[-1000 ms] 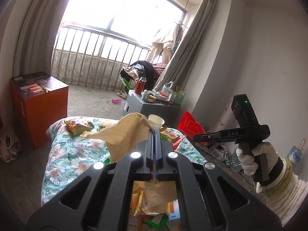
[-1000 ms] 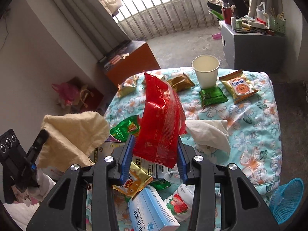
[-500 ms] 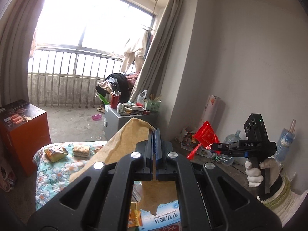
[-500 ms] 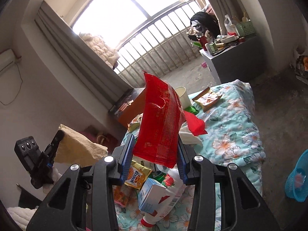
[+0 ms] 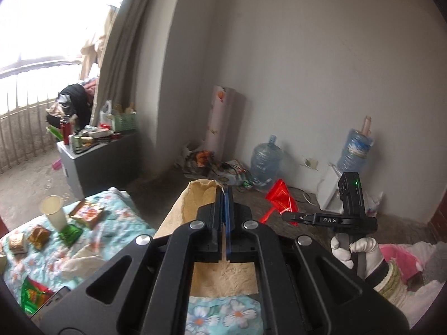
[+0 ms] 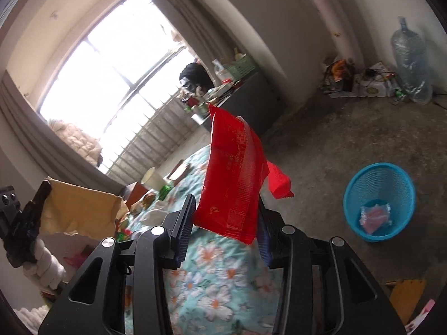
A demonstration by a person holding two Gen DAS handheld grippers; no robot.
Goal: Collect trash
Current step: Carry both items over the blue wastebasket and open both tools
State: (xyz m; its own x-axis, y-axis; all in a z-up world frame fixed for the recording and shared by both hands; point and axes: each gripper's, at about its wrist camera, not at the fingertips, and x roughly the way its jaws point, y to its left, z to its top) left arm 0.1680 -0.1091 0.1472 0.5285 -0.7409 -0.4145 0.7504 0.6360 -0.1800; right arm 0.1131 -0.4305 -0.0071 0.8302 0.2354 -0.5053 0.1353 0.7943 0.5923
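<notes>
Bed w/ floral teal sheet [image 6: 218, 287] fills lower center of the right wrist view; in the left wrist view it sits lower left, w/ wrappers and a paper cup [image 5: 53, 208] on it. Grey concrete floor [image 6: 349, 139] takes the right side, blue mesh trash basket [image 6: 363, 195] at mid right, a pink packet inside on its bottom. Water jug [image 5: 266, 162] stands by the wall, upper right of center. Right tongs [image 6: 226, 220] clamped partway on a red snack bag [image 6: 234, 173], bag upright above the bed edge, left of the basket. Left tongs [image 5: 223, 195] fully closed on a tan crumpled paper [image 5: 195, 198], center frame, paper hanging below betw. the arms. White-gloved hand [image 5: 354, 248] grips the right tool's handle.
</notes>
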